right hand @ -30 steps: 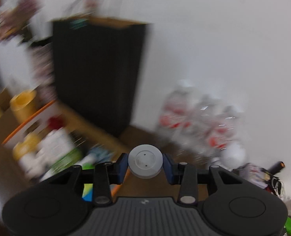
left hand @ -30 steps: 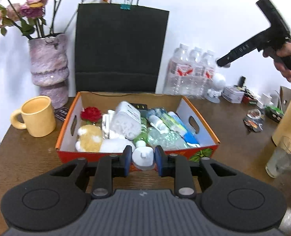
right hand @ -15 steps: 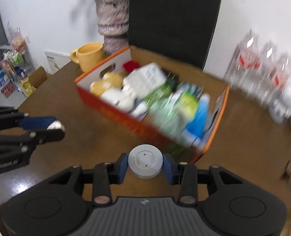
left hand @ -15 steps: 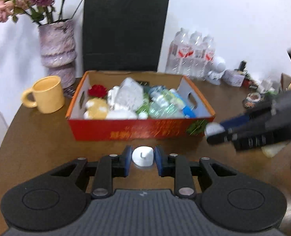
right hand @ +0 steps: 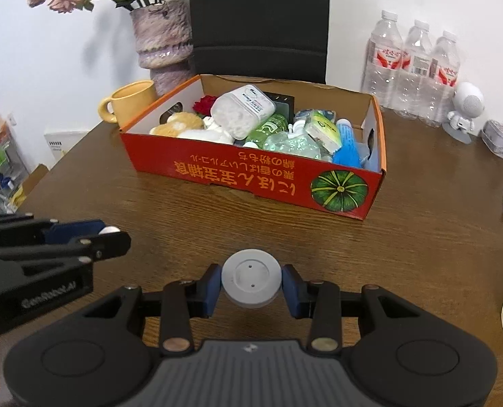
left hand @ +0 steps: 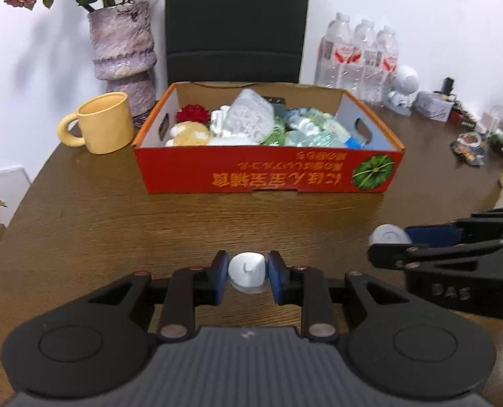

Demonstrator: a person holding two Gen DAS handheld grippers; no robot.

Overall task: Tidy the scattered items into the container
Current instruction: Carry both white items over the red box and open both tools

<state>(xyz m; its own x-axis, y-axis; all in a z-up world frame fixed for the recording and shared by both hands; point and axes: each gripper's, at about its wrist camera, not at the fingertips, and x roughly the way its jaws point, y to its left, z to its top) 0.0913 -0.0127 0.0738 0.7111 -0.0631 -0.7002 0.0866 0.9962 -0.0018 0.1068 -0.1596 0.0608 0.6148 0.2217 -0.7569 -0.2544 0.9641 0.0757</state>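
Note:
The red cardboard box [left hand: 268,173] [right hand: 248,176] stands mid-table, packed with bottles, a white jar, a plush toy and a red flower. My left gripper [left hand: 248,271] hovers low over the wood in front of the box, shut on a small white plastic piece [left hand: 247,273]. My right gripper [right hand: 251,285] is shut on a round grey-white disc [right hand: 251,279], also short of the box's front wall. Each gripper shows in the other's view: the right gripper [left hand: 387,242] at the right with its disc [left hand: 389,235], the left gripper [right hand: 110,232] at the left.
A yellow mug [left hand: 100,122] and a purple vase [left hand: 124,47] with flowers stand left of the box, and a black paper bag [left hand: 234,23] behind it. Water bottles [right hand: 417,71], a white robot figure [right hand: 463,110], a tin [right hand: 502,140] and small clutter sit at the right.
Both grippers have drawn back from the box and sunk toward the table. The right one swung down from high at the right to beside the left. Both keep their hold.

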